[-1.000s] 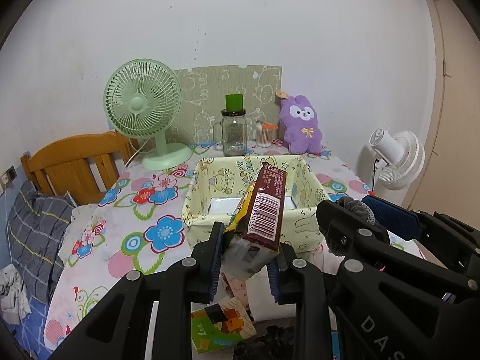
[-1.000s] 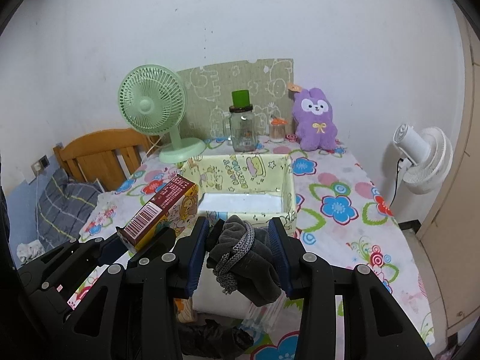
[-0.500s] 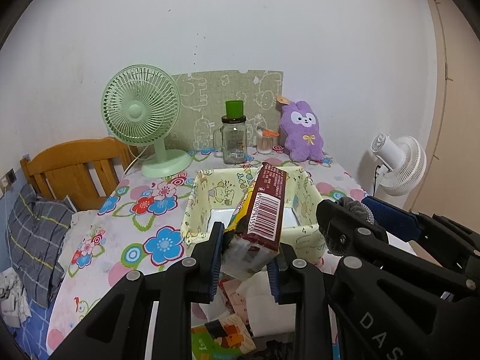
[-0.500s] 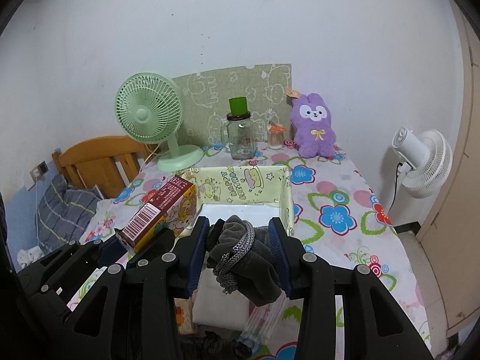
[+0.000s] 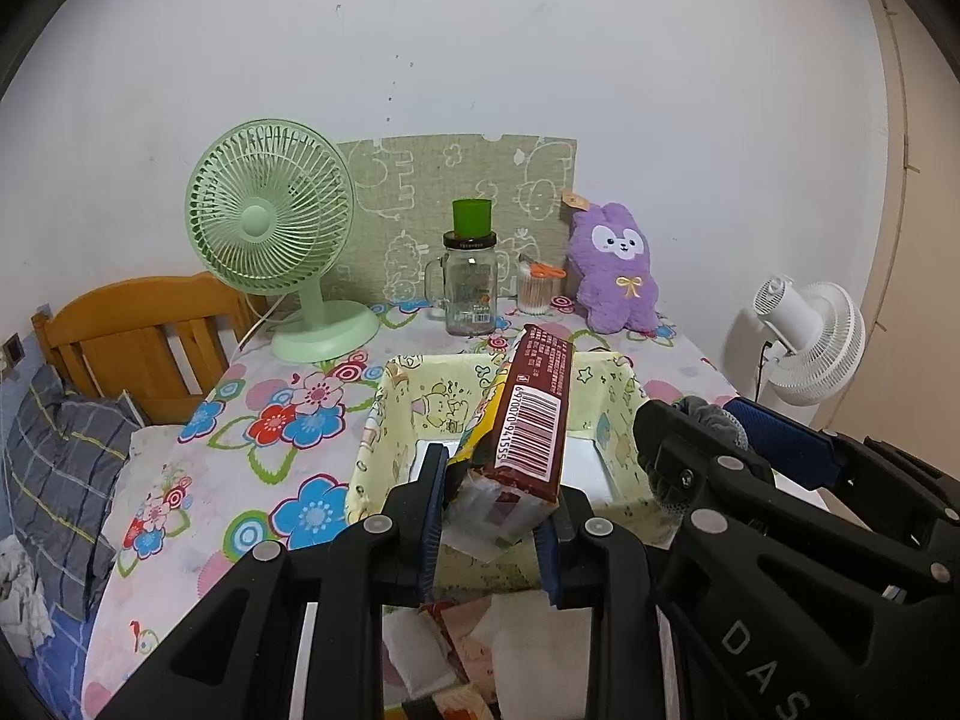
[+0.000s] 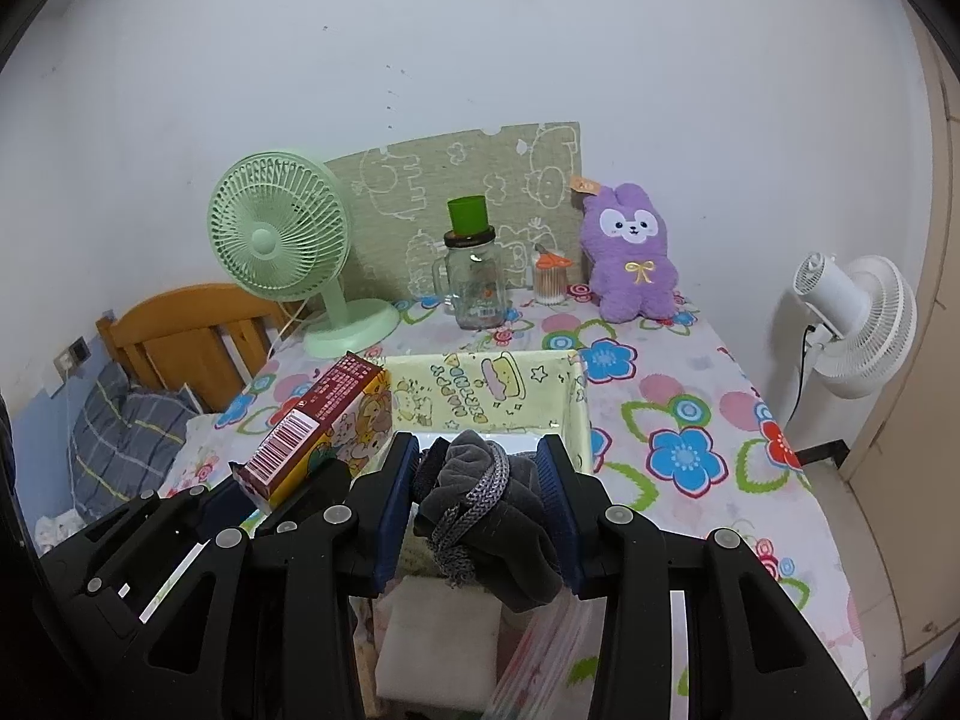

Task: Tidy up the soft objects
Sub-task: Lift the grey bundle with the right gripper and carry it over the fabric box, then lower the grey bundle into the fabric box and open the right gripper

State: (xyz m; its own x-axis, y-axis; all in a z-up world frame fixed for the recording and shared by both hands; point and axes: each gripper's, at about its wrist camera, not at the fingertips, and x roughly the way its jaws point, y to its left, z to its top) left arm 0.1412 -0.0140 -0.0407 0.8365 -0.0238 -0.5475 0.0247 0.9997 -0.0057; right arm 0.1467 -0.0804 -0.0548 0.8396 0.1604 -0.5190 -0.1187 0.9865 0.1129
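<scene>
My left gripper is shut on a brown and yellow tissue pack with a barcode, held tilted above the near edge of a pale yellow fabric bin. My right gripper is shut on a bundled grey glove, held above the near edge of the same bin. The tissue pack also shows at the left in the right wrist view. The right gripper with the glove shows at the right in the left wrist view.
On the floral tablecloth stand a green fan, a glass jar with a green cup, a toothpick holder and a purple plush rabbit. A wooden chair is left, a white fan right. Packets lie below the grippers.
Both grippers have risen and pulled back a little, so the bin and table sit lower and farther in view. Both holds are unchanged.
</scene>
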